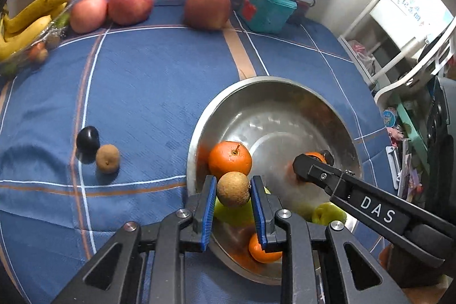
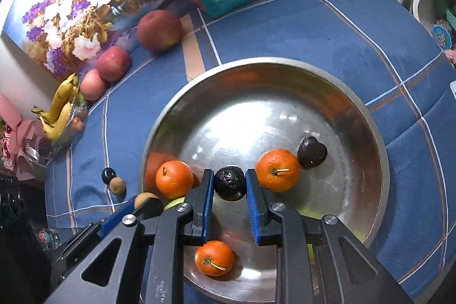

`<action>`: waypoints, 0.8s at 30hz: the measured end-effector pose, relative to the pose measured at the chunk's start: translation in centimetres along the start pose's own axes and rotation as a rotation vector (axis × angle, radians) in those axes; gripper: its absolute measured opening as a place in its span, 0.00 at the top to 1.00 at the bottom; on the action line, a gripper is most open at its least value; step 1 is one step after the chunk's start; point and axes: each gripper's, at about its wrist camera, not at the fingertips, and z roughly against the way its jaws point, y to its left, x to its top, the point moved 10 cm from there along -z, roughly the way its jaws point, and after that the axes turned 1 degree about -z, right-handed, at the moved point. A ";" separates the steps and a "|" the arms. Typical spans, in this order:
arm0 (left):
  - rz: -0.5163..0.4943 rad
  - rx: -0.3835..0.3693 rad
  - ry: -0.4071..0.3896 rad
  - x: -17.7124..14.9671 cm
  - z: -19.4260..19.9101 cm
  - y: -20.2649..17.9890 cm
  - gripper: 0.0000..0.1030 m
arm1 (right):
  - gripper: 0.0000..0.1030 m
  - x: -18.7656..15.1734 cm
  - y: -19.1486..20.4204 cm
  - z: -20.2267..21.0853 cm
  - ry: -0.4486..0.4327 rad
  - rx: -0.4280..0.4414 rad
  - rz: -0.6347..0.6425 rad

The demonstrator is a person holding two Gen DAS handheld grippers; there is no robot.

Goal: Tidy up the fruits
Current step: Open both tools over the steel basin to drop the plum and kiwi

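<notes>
While my left hand-held gripper point(image 1: 233, 190) clamps a kiwi point(image 1: 233, 189) and my right point(image 2: 229, 184) an avocado point(image 2: 229, 183) over the bowl point(image 2: 379, 161), apples point(image 1: 129, 4) at the surface's far edge remain.

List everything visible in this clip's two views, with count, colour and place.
bowl: one, steel, on the cloth
oranges: three, in the bowl
green apples: two, in the bowl
dark plum: one, in the bowl
red apples: three, far edge
bananas: one bunch, yellow, far left
plum and brown fruit: one pair, loose on the cloth
teal box: one, far edge
left gripper: shut on a brown fruit
right gripper: shut on a black fruit
</notes>
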 end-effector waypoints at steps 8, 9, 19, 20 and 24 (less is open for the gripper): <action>0.024 -0.015 0.010 -0.3 0.2 0.4 0.69 | 0.77 -0.2 0.0 0.1 0.007 -0.006 0.003; 0.026 -0.018 0.012 -0.3 0.3 0.5 0.63 | 0.76 -0.2 0.0 0.2 0.004 -0.005 0.003; 0.030 -0.038 -0.008 0.1 1.4 0.4 0.50 | 0.73 0.4 0.6 1.4 -0.027 -0.005 0.019; 0.036 -0.038 -0.007 0.1 1.5 0.6 0.50 | 0.73 0.4 0.7 1.4 -0.029 -0.004 0.020; 0.083 -0.004 -0.019 0.4 2.2 2.6 0.49 | 0.73 0.2 0.9 1.3 -0.027 -0.009 0.028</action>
